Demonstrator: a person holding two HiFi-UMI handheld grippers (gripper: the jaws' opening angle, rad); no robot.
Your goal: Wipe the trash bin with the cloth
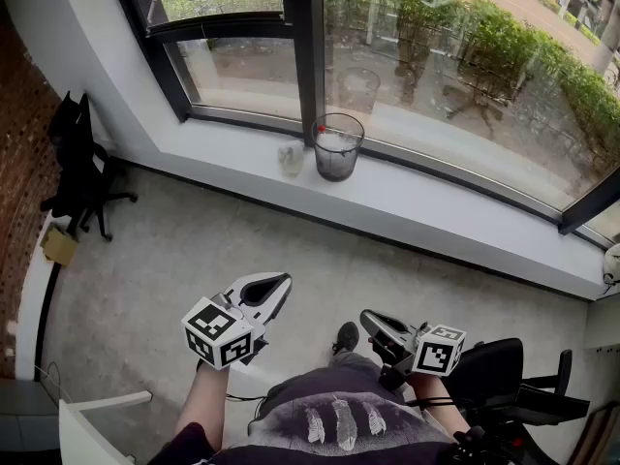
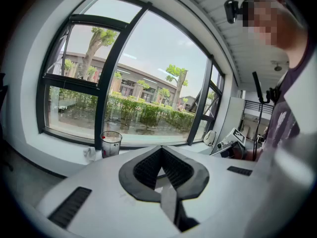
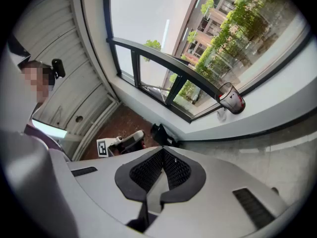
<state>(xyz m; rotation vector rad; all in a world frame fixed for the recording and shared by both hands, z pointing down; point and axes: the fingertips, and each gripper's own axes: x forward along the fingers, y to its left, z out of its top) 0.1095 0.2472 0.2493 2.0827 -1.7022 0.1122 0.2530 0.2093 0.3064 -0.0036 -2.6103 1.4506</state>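
— What stands furthest left?

— A brick wall (image 1: 17, 153). Next to it is a black office chair (image 1: 85, 163) on the grey floor (image 1: 174, 260), with a small tan box (image 1: 60, 246) near its wheels.

— And the left tongs?

— The left tongs (image 1: 281, 284) are low in the head view, over the floor. They point toward the window and are well apart from the windowsill (image 1: 223, 158). The left gripper view shows the jaws pressed together at the tips, with nothing between them.

— Where is the cloth?

— The cloth (image 1: 291, 158) is small, white and crumpled. It lies on the windowsill just left of the trash bin (image 1: 337, 146). I cannot tell whether the two touch.

— And the bin itself?

— It stands upright on the sill, in front of the black window post (image 1: 308, 46). It is dark and see-through, with a red spot at its rim. In both gripper views it sits far beyond the jaw tips, with the cloth beside it.

— What about the right tongs?

— The right tongs (image 1: 370, 320) are just right of the person's black shoe (image 1: 346, 337). They are also low over the floor and aimed toward the window. In the right gripper view the jaws are closed on each other and hold nothing.

— Anything further right?

— A black chair (image 1: 504, 371) sits at the lower right. Beyond the glass, a green hedge (image 1: 504, 37) runs along outside.
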